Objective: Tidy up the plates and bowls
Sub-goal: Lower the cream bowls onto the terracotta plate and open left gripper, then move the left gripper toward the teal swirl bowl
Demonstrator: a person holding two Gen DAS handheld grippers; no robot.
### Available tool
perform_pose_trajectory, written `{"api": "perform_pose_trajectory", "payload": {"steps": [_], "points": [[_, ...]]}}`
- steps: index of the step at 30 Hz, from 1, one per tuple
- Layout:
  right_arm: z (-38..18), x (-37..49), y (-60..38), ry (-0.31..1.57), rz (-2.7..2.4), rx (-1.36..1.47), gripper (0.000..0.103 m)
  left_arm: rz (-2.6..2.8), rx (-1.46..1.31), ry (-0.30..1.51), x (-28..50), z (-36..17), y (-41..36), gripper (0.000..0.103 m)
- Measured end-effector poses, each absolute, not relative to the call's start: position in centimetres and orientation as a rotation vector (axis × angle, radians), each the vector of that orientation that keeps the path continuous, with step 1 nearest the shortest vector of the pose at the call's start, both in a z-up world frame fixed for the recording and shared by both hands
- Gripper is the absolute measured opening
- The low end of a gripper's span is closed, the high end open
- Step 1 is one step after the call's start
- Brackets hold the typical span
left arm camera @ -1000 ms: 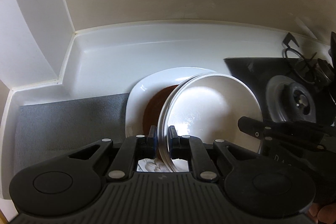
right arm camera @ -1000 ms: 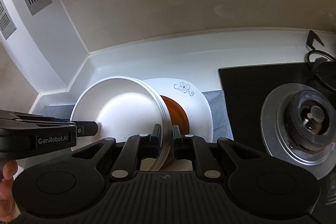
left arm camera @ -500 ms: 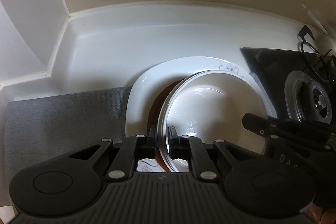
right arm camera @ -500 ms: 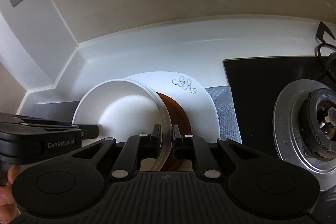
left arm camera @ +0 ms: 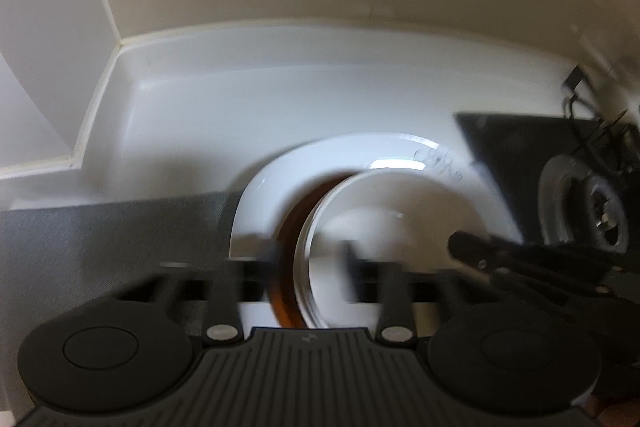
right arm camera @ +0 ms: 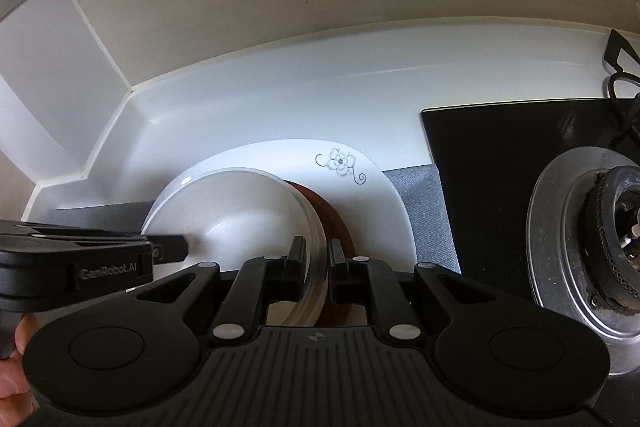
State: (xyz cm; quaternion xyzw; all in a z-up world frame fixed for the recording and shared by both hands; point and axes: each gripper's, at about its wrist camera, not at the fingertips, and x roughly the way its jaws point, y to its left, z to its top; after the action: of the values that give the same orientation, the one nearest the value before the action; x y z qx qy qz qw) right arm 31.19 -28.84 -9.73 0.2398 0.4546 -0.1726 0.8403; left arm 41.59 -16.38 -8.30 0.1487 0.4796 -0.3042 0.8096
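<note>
White bowls (right arm camera: 248, 211), right gripper (right arm camera: 317, 267) clamped

Black tool (right arm camera: 317, 263) — ribbed base, silver screws

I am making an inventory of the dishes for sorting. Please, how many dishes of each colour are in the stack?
White plate with flower print: 1
Brown dish: 1
White bowls: at least 2, nested; the layered rims are too close for an exact count
Total: at least 4
</note>
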Motion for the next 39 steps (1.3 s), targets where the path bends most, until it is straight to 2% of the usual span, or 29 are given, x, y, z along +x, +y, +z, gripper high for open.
{"api": "perform_pose_trajectory", "payload": {"steps": [1,2,4,5,6,10,17,21,24,39], "points": [[-9.8,31.1,-28.8,0.958,-0.371,0.512,0.019,-0.64,0.307,1.0,41.5,-8.0,-16.1,0.089],[-9.7,31.0,-28.8,0.957,-0.375,0.515,0.026,-0.621,0.302,0.959,41.3,-7.6,-15.9,0.091],[-9.5,30.5,-28.8,0.942,-0.401,0.519,0.052,-0.627,0.301,0.919,40.9,-6.9,-15.5,0.093],[-9.3,30.2,-28.8,0.931,-0.414,0.518,0.056,-0.629,0.299,0.919,40.8,-6.6,-15.3,0.095],[-9.0,29.8,-28.8,0.919,-0.425,0.512,0.059,-0.625,0.298,0.917,40.7,-6.3,-15.1,0.101],[-7.5,27.9,-28.2,0.882,-0.451,0.481,0.068,-0.601,0.31,0.845,39.1,-4.6,-14.2,0.103],[-4.0,23.4,-25.8,0.811,-0.454,0.496,0.074,-0.644,0.308,0.794,35.5,-1.3,-12.2,0.103],[-1.9,20.7,-23.3,0.771,-0.438,0.481,0.08,-0.689,0.308,0.745,32.8,1.0,-10.4,0.103],[-0.9,18.7,-21.3,0.777,-0.432,0.467,0.08,-0.705,0.289,0.725,30.8,2.1,-8.5,0.103],[2.3,10.3,-14.5,0.742,-0.443,0.417,0.082,-0.617,0.354,0.768,23.8,1.8,-1.2,0.103]]}}
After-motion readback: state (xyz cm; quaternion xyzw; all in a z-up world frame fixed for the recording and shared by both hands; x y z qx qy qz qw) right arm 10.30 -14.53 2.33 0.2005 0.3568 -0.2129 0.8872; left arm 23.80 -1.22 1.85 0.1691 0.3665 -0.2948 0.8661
